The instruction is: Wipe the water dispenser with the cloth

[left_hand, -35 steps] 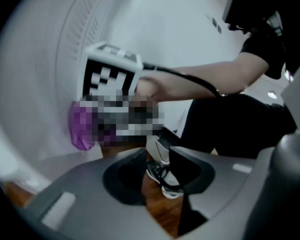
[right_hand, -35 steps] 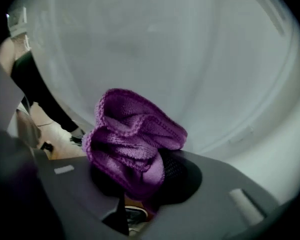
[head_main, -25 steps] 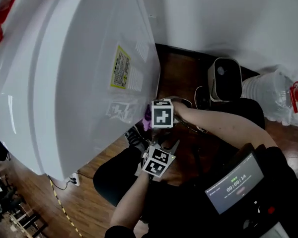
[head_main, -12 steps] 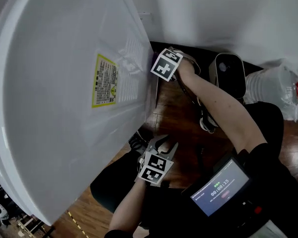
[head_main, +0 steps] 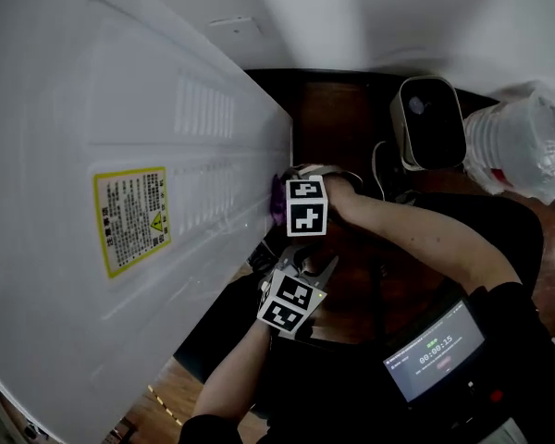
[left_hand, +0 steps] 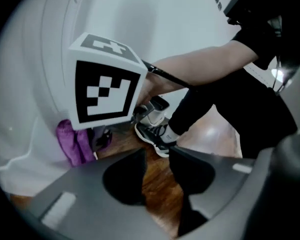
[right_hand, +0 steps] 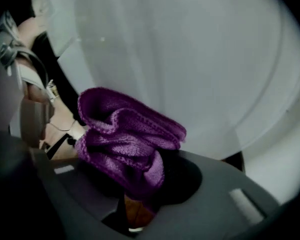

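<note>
Head view: the right gripper (head_main: 283, 203) grips a purple cloth (head_main: 276, 202) at the edge of the white water dispenser (head_main: 120, 100).
Right gripper view shows the jaws clenched on the bunched cloth (right_hand: 127, 141), whose folds stick out past the tips towards the dispenser's pale, curved wall (right_hand: 200, 64). From the left gripper view, the cloth (left_hand: 75, 141) lies against that wall, below the right gripper's marker cube (left_hand: 105, 81). The left gripper (head_main: 303, 268) hangs just below the right one, away from the dispenser, over the wooden floor (head_main: 338, 123). Its jaws stand slightly apart with nothing between them, only floorboards showing through the gap. A yellow label (head_main: 129, 218) sits on the dispenser's panel.
</note>
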`<action>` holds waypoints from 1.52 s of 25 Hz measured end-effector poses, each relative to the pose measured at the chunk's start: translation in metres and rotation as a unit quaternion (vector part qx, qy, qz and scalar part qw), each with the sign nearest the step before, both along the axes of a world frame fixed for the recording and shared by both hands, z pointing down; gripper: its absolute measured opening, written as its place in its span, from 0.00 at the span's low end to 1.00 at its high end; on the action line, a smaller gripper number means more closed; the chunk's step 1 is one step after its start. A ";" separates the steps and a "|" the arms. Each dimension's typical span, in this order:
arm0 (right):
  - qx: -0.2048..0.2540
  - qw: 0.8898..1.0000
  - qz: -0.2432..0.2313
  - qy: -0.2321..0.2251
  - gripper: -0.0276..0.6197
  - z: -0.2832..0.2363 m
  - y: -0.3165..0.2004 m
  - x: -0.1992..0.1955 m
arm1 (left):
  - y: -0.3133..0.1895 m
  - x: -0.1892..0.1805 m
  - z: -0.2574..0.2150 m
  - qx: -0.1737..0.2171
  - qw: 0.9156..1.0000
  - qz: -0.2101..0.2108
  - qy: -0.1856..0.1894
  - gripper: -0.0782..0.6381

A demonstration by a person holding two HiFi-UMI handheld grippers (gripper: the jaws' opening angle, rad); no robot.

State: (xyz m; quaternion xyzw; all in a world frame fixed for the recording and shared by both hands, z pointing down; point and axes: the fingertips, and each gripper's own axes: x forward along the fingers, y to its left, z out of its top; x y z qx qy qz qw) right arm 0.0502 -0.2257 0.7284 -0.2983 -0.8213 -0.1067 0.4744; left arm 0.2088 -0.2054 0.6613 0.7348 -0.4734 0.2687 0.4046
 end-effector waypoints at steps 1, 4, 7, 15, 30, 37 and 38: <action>-0.014 1.000 -0.027 0.004 0.23 0.001 0.013 0.006 | 0.000 0.003 0.001 -0.003 1.000 0.015 0.002 0.34; -0.045 0.998 -0.051 0.017 0.23 0.006 0.022 0.009 | 0.006 0.008 0.009 -0.014 0.999 0.052 0.000 0.34; -0.044 0.999 -0.007 0.030 0.23 0.021 -0.014 -0.009 | 0.008 0.005 0.012 -0.019 0.998 0.064 -0.003 0.34; 0.080 0.977 0.196 -0.036 0.23 0.030 -0.184 -0.079 | 0.011 0.002 0.001 -0.004 0.998 0.060 -0.008 0.34; -0.053 0.997 0.007 0.063 0.23 0.106 0.038 0.018 | 0.024 0.006 -0.005 -0.014 0.998 0.062 0.017 0.34; -0.060 0.995 -0.006 0.083 0.23 0.115 0.024 0.011 | 0.029 0.011 0.001 -0.030 0.997 0.072 0.027 0.34; -0.049 0.996 0.018 0.078 0.23 0.116 0.004 0.001 | 0.029 0.010 0.001 -0.029 0.997 0.071 0.028 0.34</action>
